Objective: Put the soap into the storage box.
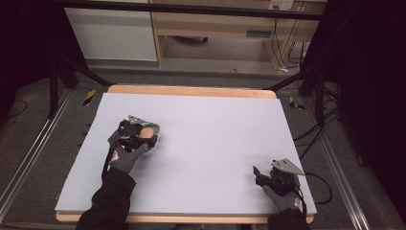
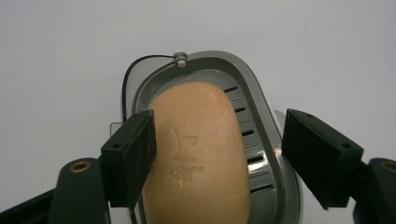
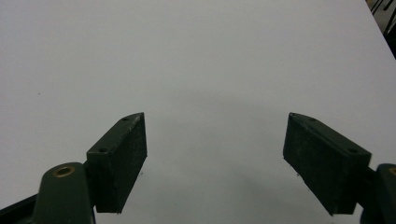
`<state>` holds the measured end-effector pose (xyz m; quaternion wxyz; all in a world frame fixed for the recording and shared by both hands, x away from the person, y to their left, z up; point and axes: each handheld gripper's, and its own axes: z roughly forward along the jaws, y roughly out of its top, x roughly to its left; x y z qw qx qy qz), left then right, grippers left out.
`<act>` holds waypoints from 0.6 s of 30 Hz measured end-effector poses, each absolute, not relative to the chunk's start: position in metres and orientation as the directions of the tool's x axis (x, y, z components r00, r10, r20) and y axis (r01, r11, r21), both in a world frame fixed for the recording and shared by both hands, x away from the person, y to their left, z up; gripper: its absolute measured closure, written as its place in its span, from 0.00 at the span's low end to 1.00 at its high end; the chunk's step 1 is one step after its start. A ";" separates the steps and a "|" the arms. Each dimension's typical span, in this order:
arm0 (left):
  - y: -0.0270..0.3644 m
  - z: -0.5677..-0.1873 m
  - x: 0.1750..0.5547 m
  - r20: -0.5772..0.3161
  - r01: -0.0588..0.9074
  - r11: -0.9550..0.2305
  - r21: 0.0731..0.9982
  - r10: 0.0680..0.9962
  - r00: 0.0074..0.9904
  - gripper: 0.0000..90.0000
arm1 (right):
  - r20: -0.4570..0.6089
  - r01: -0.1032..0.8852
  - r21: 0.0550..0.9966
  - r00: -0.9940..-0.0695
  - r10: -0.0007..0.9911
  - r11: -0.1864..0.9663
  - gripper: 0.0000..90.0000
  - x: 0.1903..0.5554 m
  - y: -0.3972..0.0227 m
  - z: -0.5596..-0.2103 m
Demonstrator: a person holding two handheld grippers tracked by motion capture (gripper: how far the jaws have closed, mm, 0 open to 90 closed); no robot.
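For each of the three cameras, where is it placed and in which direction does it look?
High view: sits above the person's side, looks forward and down on the table; both forearms and gloved hands show, with the left gripper and right gripper.
Left gripper view: rides on the left gripper, looks along its open jaws at the soap in the soap dish.
Right gripper view: rides on the right gripper, looks along its open jaws at bare table.
Shared: high view and left gripper view both show the soap.

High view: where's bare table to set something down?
Most of the white table is bare: the whole middle stretch between the left gripper and right gripper, plus the far half toward the wooden edge. The one crowded spot is at the left gripper, over the soap in its dish.
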<state>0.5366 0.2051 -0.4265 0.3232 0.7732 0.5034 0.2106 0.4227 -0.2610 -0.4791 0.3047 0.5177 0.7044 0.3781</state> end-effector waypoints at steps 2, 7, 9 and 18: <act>0.206 -0.426 0.535 0.001 0.636 -0.286 0.717 0.912 0.410 0.28 | -0.039 0.499 0.848 -0.278 0.960 0.179 0.24 0.423 -0.261 -0.479; 0.207 -0.423 0.530 0.004 0.620 -0.295 0.727 0.905 0.426 0.27 | -0.039 0.500 0.847 -0.278 0.960 0.179 0.24 0.423 -0.261 -0.479; 0.207 -0.422 0.527 0.006 0.609 -0.298 0.735 0.901 0.433 0.26 | -0.039 0.500 0.847 -0.277 0.960 0.179 0.24 0.423 -0.261 -0.479; 0.211 -0.419 0.503 -0.013 0.571 -0.311 0.760 0.871 0.491 0.24 | -0.036 0.502 0.847 -0.276 0.960 0.176 0.24 0.423 -0.261 -0.479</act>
